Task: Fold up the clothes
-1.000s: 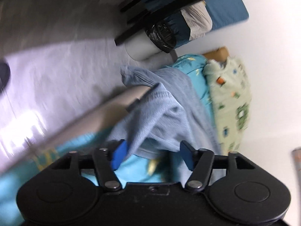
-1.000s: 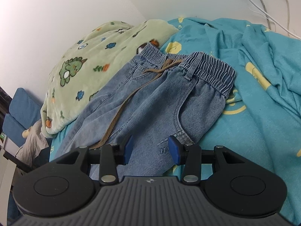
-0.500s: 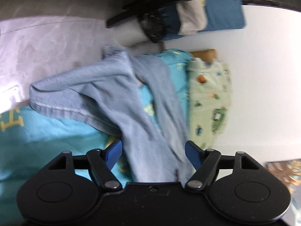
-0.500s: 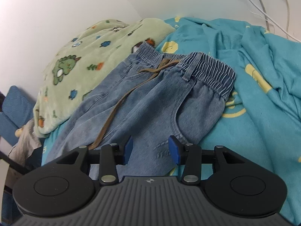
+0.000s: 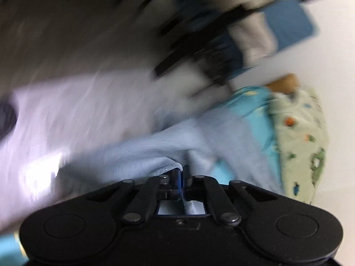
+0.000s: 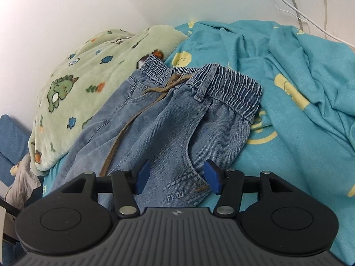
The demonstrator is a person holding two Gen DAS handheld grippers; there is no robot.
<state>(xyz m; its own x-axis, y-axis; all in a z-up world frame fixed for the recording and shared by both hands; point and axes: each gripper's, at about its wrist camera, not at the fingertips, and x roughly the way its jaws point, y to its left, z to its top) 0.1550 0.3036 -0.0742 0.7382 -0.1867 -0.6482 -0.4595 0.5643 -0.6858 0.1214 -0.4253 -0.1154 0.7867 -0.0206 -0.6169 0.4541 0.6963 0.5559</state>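
Observation:
A pair of light blue jeans [image 6: 168,119] with an elastic waistband and a brown drawstring [image 6: 124,133] lies on the teal bed sheet [image 6: 299,133], waist toward the wall. My right gripper [image 6: 176,176] is open just above the hip pocket area. In the blurred left wrist view my left gripper [image 5: 182,175] is shut on a hem of the jeans leg [image 5: 155,150], which stretches away toward the bed.
A green dinosaur blanket [image 6: 84,84] lies left of the jeans and shows in the left wrist view [image 5: 304,137]. White cables [image 6: 310,11] hang on the wall. A dark chair with blue cushions [image 5: 244,44] stands past the bed over a pale floor [image 5: 66,115].
My left gripper has closed on the hem of the jeans leg and swings fast, blurring its view. My right gripper has opened wider and stays over the pocket.

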